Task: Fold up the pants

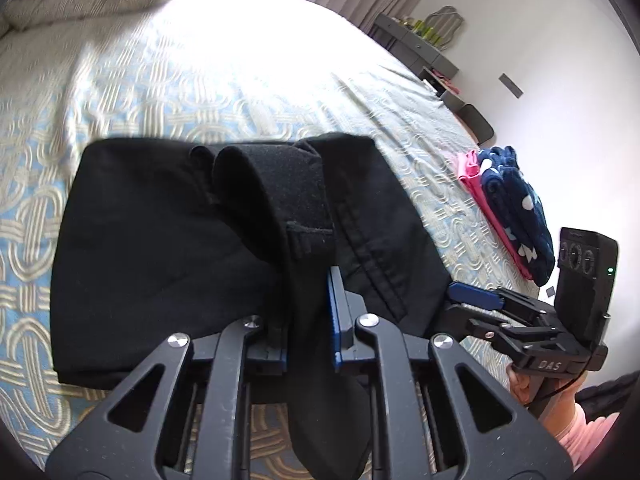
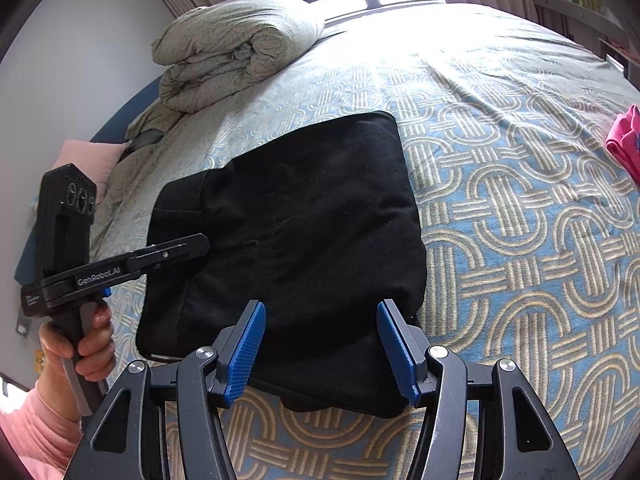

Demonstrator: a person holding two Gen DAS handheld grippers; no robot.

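Black pants [image 2: 304, 216] lie folded into a thick rectangle on the patterned bedspread [image 2: 520, 220]. In the left wrist view a doubled strip of the pants [image 1: 280, 200] rises off the stack and runs down between my left gripper's fingers. My left gripper [image 1: 310, 280] is shut on that strip; only its right blue pad [image 1: 334, 312] shows. From the right wrist view, the left gripper [image 2: 200, 242] meets the stack's left edge. My right gripper [image 2: 322, 320] stands open over the pants' near edge, its blue pads apart with nothing pinched. The right gripper [image 1: 468, 294] hangs beside the stack's right corner.
A rolled duvet [image 2: 236, 48] sits at the head of the bed with a pink pillow [image 2: 92, 160] beside it. A folded navy and pink clothes pile [image 1: 512, 208] lies at the bed's right edge. Grey shelving [image 1: 416, 44] stands by the wall. A person's hand [image 2: 92, 344] holds the left tool.
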